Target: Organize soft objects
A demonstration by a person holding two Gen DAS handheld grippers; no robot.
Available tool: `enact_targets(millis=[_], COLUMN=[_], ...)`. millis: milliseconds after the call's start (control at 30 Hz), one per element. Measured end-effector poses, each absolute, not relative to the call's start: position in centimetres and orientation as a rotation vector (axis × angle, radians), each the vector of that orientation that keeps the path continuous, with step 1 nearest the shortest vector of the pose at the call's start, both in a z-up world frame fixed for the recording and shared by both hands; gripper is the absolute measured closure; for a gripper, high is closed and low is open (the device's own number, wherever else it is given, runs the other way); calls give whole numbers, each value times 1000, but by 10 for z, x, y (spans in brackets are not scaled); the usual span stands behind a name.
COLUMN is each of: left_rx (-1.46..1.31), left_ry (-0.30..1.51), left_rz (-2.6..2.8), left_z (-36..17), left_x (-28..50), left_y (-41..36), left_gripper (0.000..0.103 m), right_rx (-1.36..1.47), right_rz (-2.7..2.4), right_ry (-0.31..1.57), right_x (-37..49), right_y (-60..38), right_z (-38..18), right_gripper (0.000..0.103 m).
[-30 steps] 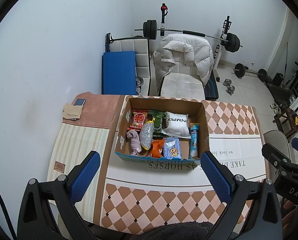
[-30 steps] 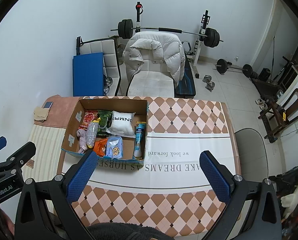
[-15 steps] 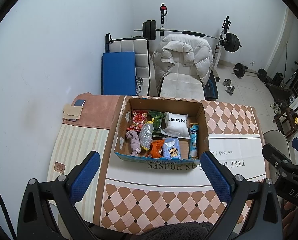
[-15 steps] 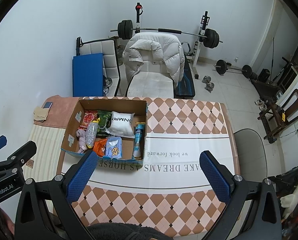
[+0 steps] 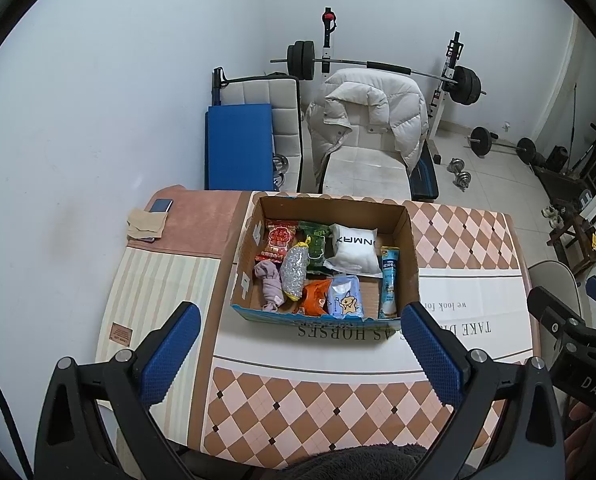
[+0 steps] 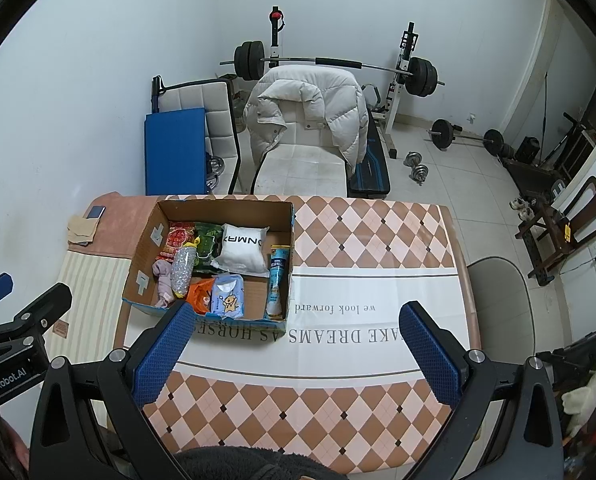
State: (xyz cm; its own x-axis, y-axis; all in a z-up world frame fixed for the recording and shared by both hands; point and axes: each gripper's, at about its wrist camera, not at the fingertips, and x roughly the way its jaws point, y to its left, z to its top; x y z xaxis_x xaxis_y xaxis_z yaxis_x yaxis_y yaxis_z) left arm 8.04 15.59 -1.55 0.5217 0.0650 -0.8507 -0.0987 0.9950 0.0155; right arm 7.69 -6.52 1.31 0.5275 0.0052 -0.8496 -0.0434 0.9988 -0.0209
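Observation:
An open cardboard box (image 5: 412,256) stands on the table (image 5: 338,392); it also shows in the right wrist view (image 6: 145,240). It holds several soft packs: a white pillow pack (image 5: 356,250), a red pack (image 5: 278,240), a green pack (image 5: 316,240), a silver bag (image 5: 294,270), a pink cloth (image 5: 269,284), an orange pack (image 5: 316,298), a blue tissue pack (image 5: 345,296) and a blue tube (image 5: 390,280). My left gripper (image 5: 298,354) is open and empty, high above the table's near side. My right gripper (image 6: 298,354) is open and empty to the box's right.
A phone (image 5: 161,205) and a beige cloth (image 5: 145,226) lie on the table's far left. Behind the table stand a chair with a white jacket (image 5: 372,120), a blue mat (image 5: 237,144) and a barbell rack (image 5: 378,66). A grey chair (image 6: 498,296) is at right.

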Motion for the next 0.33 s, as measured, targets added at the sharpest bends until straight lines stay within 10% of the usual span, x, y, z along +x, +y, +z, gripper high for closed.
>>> enact_targets(millis=[333], left_rx=[-34], left_ry=[1014], left_rz=[95], left_z=[-14], left_x=[81], left_y=[159], left_gripper=[0], right_rx=[-43], right_rz=[28], right_ry=[1014], right_x=[76], right_y=[-67], right_z=[16], right_gripper=[0])
